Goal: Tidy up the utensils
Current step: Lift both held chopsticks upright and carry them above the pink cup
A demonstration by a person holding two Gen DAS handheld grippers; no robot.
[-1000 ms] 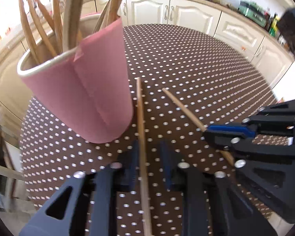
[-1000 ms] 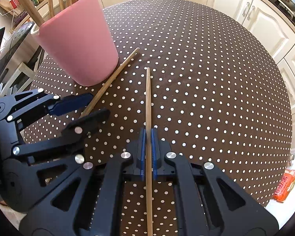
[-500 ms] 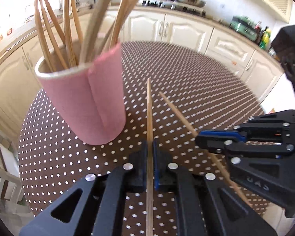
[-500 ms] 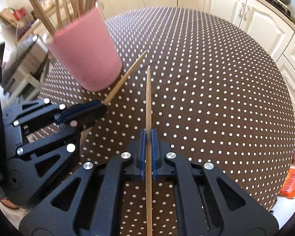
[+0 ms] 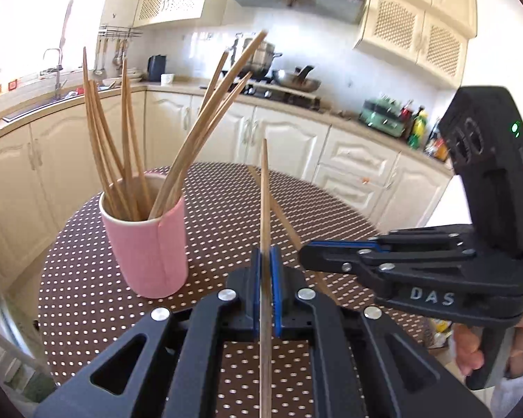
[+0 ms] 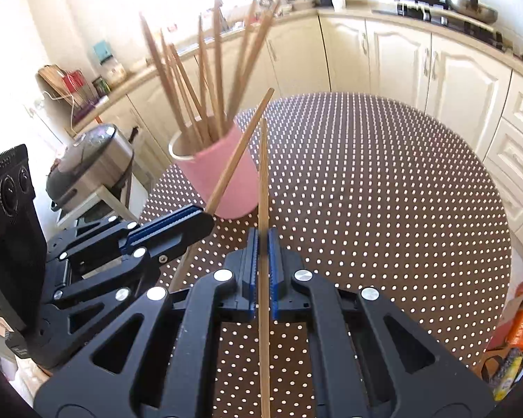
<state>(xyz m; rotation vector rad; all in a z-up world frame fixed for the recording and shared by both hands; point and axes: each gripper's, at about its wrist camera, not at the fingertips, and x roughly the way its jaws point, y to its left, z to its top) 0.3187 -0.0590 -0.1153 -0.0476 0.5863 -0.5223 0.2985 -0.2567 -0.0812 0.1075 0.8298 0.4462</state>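
Holding one chopstick apiece, both grippers are hanging above the dotted table [image 6: 383,181], just short of the pink cup [image 5: 150,244] that is already bristling with sticks. The left gripper [image 5: 265,268] is pinching its chopstick [image 5: 265,202] tight between the blue pads, and the right gripper [image 6: 262,254] is clamping the other chopstick [image 6: 263,188] the same way, each stick jutting forward past the tips. Trouble is waiting at the cup's mouth: the fan of standing sticks [image 5: 129,160] is leaving little room, so a tip coming in at a slant could be catching on them or on the rim and tipping the cup. The two held sticks are looking as if they cross near their far ends, though the fisheye may be exaggerating that; going in together, they could be knocking each other askew in the pads
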